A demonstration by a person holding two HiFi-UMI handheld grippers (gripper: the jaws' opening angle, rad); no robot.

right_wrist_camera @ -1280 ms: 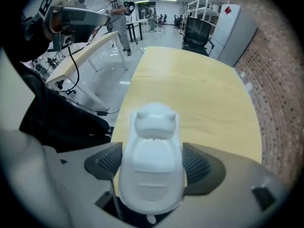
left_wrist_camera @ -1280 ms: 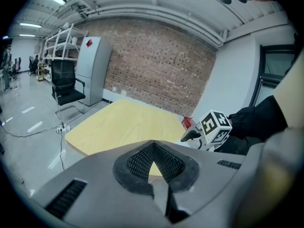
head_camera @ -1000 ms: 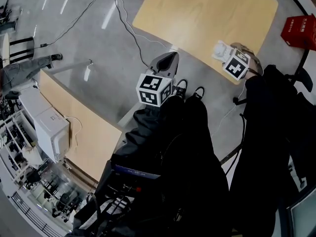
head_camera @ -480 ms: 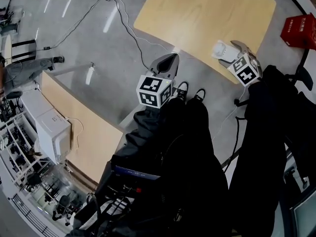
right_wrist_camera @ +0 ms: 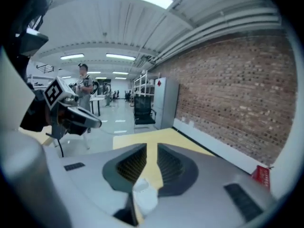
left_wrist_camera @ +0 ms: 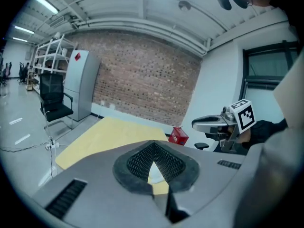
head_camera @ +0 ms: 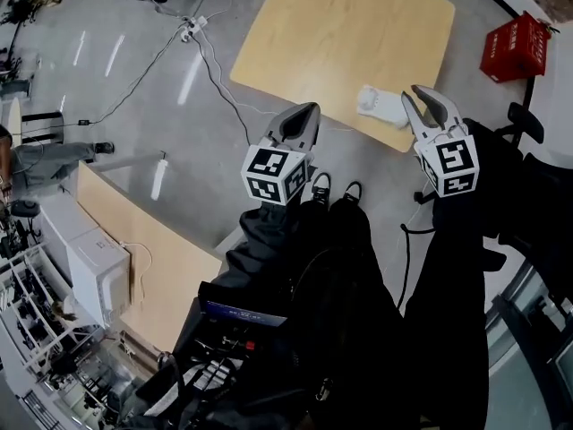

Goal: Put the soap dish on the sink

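Note:
The white soap dish [head_camera: 379, 104] lies on the light wooden table [head_camera: 340, 34] near its closest corner; it also shows low through the jaw gaps as the dish [left_wrist_camera: 154, 175] and the dish [right_wrist_camera: 144, 196]. My right gripper [head_camera: 421, 97] hangs just right of the dish and above it. Its jaws are closing, a narrow slit still shows between the pads [right_wrist_camera: 168, 167], and nothing is between them. My left gripper [head_camera: 307, 110] is over the floor left of the dish, shut and holding nothing.
A red box [head_camera: 514, 47] stands on the floor beyond the table's right side. Cables and a power strip [head_camera: 192, 30] run over the floor at upper left. A second wooden table [head_camera: 152, 258] with a white appliance [head_camera: 94, 271] stands at left. A person [head_camera: 45, 159] stands far left.
My right gripper has lifted up off the dish, which stays on the table, and its jaws have narrowed. The left gripper has also risen a little.

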